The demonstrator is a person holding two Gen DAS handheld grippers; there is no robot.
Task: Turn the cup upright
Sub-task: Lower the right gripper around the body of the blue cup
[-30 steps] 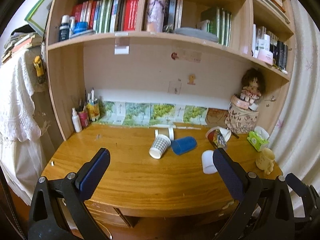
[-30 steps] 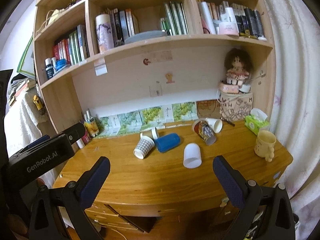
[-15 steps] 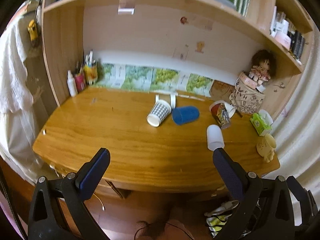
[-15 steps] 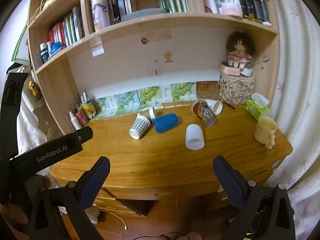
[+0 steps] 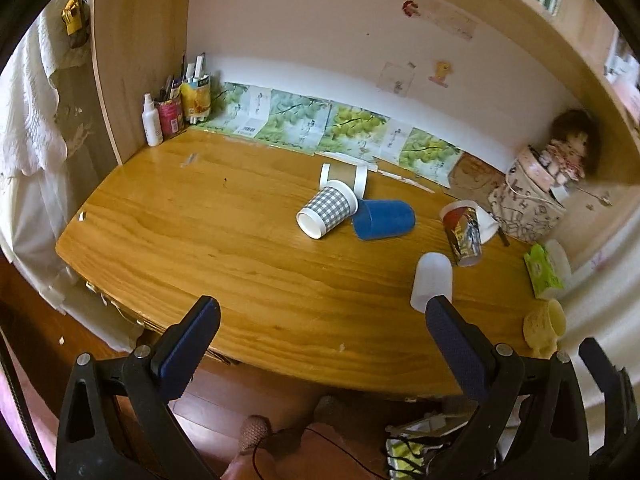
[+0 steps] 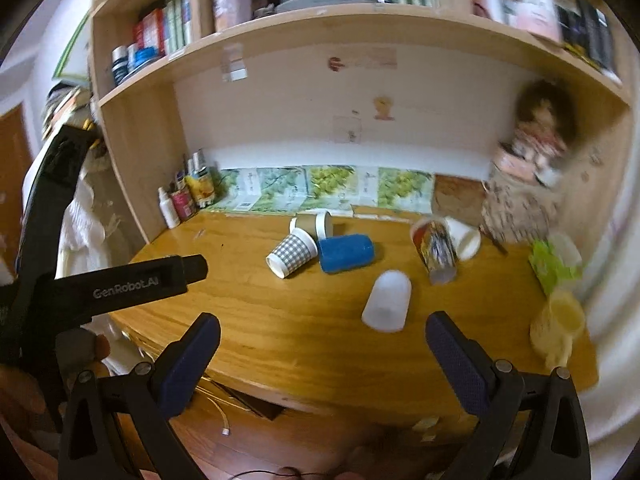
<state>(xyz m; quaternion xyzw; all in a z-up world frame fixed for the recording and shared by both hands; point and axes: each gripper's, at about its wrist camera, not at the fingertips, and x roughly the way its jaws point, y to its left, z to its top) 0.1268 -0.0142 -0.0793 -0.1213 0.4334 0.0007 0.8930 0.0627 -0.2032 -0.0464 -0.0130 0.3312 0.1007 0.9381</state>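
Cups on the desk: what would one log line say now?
left tool: open | right tool: open | white cup: upside down, untouched | blue cup: on its side

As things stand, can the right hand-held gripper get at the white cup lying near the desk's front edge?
Probably yes. The right hand-held gripper is open, and the white cup lies just ahead of it with bare desk between; the other cups sit farther back.

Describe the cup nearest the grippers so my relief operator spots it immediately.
On the wooden desk, look nearest the front edge, right of centre. The translucent white cup lies there alone, apart from the checked paper cup and blue cup behind; only it is plain and frosted.
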